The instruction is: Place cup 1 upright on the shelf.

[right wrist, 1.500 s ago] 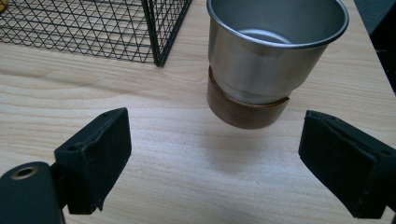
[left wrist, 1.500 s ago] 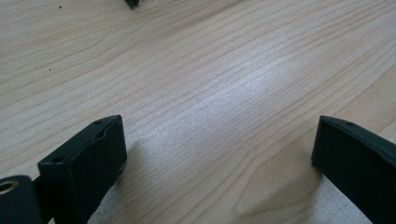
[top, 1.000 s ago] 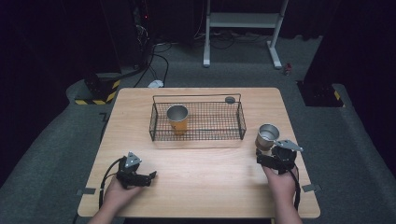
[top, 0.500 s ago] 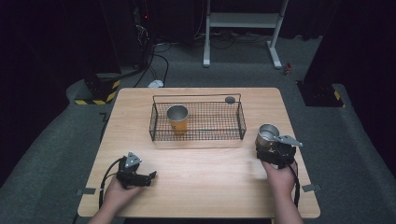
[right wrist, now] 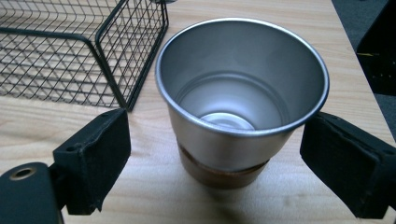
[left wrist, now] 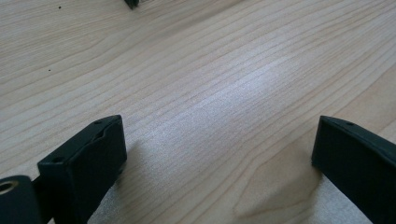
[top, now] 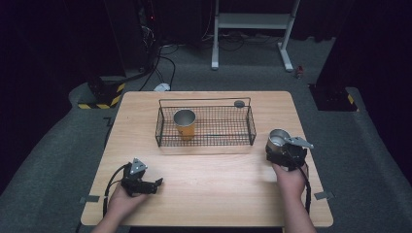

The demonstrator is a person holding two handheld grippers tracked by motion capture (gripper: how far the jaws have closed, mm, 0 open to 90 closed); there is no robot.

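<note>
A steel cup [right wrist: 243, 93] with a brown band at its base stands upright on the wooden table [top: 218, 179], just right of a black wire basket [top: 252, 127]. My right gripper [right wrist: 215, 158] is open, with one jaw on each side of the cup [top: 278, 138] and neither pad touching it. Inside the basket's left part stands a second steel cup [top: 184, 121] with an orange band. At the front left, my left gripper [top: 156, 184] lies low over bare wood, open with nothing between its jaws [left wrist: 219, 158].
A small dark round object [top: 239, 103] sits at the basket's back right corner. The basket's corner [right wrist: 116, 70] is close to the left of the cup in the right gripper view. Cables and a metal stand's feet [top: 286, 60] lie on the floor beyond the table.
My right gripper has crept a little forward, so its jaws now flank the steel cup. The left gripper, both cups and the basket have stayed put.
</note>
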